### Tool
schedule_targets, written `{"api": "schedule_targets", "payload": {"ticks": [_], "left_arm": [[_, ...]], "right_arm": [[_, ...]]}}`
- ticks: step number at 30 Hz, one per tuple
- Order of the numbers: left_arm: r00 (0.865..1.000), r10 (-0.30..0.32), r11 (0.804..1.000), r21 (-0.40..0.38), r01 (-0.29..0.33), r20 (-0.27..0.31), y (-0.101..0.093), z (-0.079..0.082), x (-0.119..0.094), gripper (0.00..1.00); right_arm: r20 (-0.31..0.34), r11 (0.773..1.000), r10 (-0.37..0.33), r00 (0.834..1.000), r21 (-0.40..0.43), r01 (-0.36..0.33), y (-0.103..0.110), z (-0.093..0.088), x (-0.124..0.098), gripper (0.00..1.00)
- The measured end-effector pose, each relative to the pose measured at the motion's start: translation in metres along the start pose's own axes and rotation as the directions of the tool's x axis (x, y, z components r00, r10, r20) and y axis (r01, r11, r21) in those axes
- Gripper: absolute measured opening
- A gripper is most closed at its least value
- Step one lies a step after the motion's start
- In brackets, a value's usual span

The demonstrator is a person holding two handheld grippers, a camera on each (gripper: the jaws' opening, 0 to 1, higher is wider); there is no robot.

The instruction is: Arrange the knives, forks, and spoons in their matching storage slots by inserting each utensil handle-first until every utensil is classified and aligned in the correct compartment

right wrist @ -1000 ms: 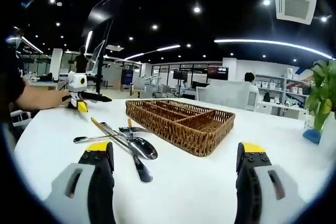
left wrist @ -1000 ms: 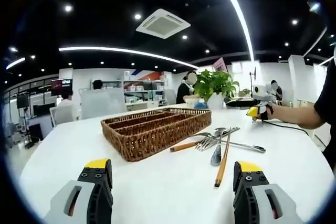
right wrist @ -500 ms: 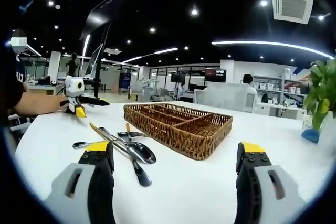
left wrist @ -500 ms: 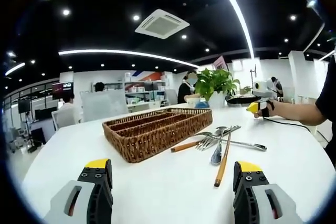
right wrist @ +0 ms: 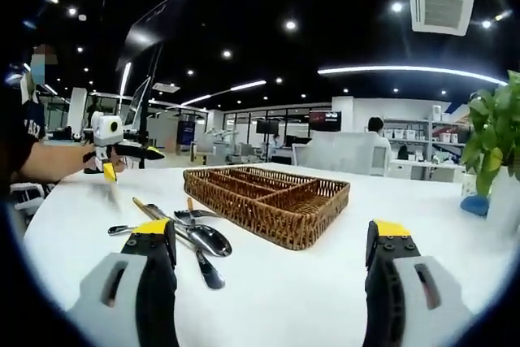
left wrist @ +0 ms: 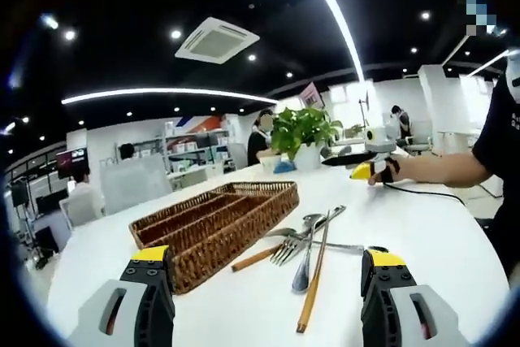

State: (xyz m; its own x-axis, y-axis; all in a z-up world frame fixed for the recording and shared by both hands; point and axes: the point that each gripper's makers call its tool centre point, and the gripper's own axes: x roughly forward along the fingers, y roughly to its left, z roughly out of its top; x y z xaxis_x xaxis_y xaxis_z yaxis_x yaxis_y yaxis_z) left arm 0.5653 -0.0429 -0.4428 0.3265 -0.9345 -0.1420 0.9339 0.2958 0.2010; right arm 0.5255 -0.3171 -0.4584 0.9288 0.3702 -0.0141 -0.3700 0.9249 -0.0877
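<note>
While both sets of jaws stand wide open and empty, nothing has been picked yet: left gripper (left wrist: 265, 282) and right gripper (right wrist: 275, 262) both sit low over the white bench (left wrist: 455, 241), short of the work. Utensil pile (left wrist: 307, 237) lies loose on the bench just beside the wicker tray (left wrist: 213, 221), not in it; from the right gripper view the same pile (right wrist: 180, 229) is left of the tray (right wrist: 268, 197). All tray compartments look empty as far as I can see. Main risk is the pile itself: a wooden-handled fork (left wrist: 272, 251), a spoon (left wrist: 302, 270) and a long wooden-handled piece (left wrist: 315, 278) are crossed and overlapping, so closing on one will likely drag or flip its neighbours, or pinch two at once. Thin metal lying flat on a smooth bench also means the jaws may skate off or scrape instead of getting under it. I can't tell a knife from the rest at this resolution, so misclassifying is a real chance. Handle-first insertion needs a grab near the head end; a handle grab forces a regrip. Tray is light wicker, so a push at the slot could shove it. Potted plant (left wrist: 307, 140) is well clear. No brand, label or readable writing anywhere on the tray, the utensils or the grippers.
</note>
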Motion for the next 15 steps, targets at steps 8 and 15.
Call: {"api": "schedule_targets", "payload": {"ticks": [8, 15], "left_arm": [[0.999, -0.031, 0.999, 0.036, 0.030, 0.015, 0.000, 0.041, 0.000, 1.00], [0.998, -0.044, 0.998, 0.050, 0.046, -0.043, 0.000, 0.040, 0.004, 1.00]], "right_arm": [[0.004, 1.000, 0.002, 1.000, 0.007, -0.002, -0.001, 0.001, 0.000, 1.00], [-0.003, 1.000, 0.003, 1.000, 0.018, -0.003, -0.002, -0.001, -0.001, 1.00]]}}
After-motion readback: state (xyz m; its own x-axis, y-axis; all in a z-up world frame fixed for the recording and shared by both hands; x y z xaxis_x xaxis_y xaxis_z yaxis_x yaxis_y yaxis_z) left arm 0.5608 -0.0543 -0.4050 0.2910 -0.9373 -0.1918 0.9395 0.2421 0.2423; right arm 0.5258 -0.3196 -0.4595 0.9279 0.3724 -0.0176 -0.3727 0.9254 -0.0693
